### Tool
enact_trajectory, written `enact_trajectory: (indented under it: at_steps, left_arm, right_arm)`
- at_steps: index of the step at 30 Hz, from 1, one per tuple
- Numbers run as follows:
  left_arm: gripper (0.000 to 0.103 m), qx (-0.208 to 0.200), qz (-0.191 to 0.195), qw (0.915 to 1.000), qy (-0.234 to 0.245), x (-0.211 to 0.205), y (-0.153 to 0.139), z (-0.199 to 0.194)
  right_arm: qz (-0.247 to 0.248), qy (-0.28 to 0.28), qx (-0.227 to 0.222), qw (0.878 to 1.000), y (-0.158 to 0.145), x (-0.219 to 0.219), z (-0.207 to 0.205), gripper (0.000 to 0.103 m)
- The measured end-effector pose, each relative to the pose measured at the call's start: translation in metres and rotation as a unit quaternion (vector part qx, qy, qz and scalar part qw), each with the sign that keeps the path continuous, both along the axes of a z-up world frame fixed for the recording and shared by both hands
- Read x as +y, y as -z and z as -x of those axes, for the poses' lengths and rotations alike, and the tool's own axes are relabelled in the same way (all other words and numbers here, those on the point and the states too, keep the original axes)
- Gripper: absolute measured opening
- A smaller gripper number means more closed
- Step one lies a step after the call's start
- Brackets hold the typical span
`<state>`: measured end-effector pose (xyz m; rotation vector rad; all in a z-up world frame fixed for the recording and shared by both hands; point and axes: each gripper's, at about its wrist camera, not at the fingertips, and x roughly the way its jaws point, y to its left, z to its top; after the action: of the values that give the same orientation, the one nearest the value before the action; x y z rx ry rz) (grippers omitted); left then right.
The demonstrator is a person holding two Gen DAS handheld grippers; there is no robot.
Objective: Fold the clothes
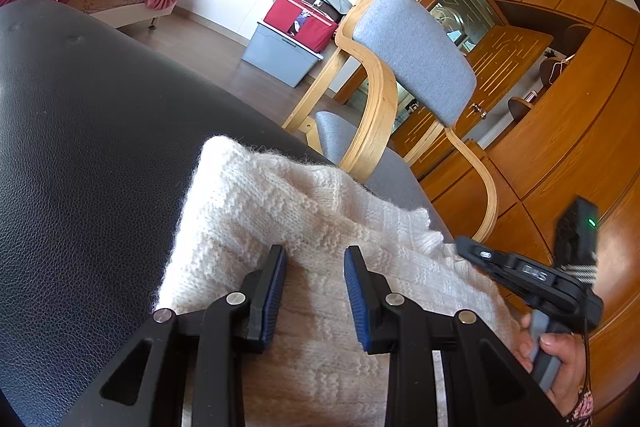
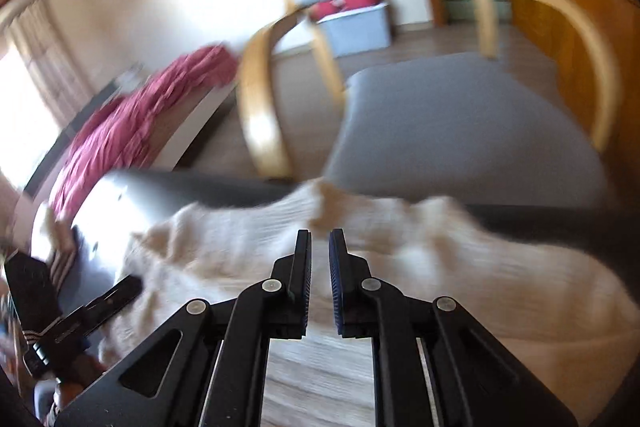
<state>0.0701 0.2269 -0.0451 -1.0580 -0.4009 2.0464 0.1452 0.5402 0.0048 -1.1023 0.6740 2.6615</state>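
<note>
Lying over the far edge of the black leather surface (image 1: 80, 147), the cream knit sweater (image 1: 280, 211) is being judged soft, light and stretchy, best taken at a hem. Nothing is being held: left gripper (image 1: 316, 259) half-open, right gripper (image 2: 320, 243) nearly closed.

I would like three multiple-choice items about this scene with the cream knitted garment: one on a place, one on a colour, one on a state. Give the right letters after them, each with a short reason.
1. Where does the cream knitted garment lie?
A. on the bed
B. on the black padded surface
C. on the chair seat

2. What colour is the padding of the chair?
A. grey
B. green
C. red

3. How does the left gripper stand?
A. shut on the garment
B. out of view
C. open above the garment

Answers:
1 B, it lies across the black surface's edge.
2 A, back and seat are grey.
3 C, a clear gap shows between its blue pads.
</note>
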Motion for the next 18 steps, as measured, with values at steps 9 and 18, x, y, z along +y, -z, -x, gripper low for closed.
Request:
enact_trajectory:
  at_steps: [9,18]
  left_arm:
    - [0.030,-0.001,-0.004,1.0000,0.002,0.001,0.002,0.001]
    - [0.030,-0.001,0.001,1.0000,0.000,0.002,-0.001,0.000]
  right_arm:
    - [-0.008,0.039,-0.015,0.999,0.020,0.003,0.019,0.010]
    - [-0.071,0.090,-0.041,0.993,0.007,-0.029,-0.097,0.010]
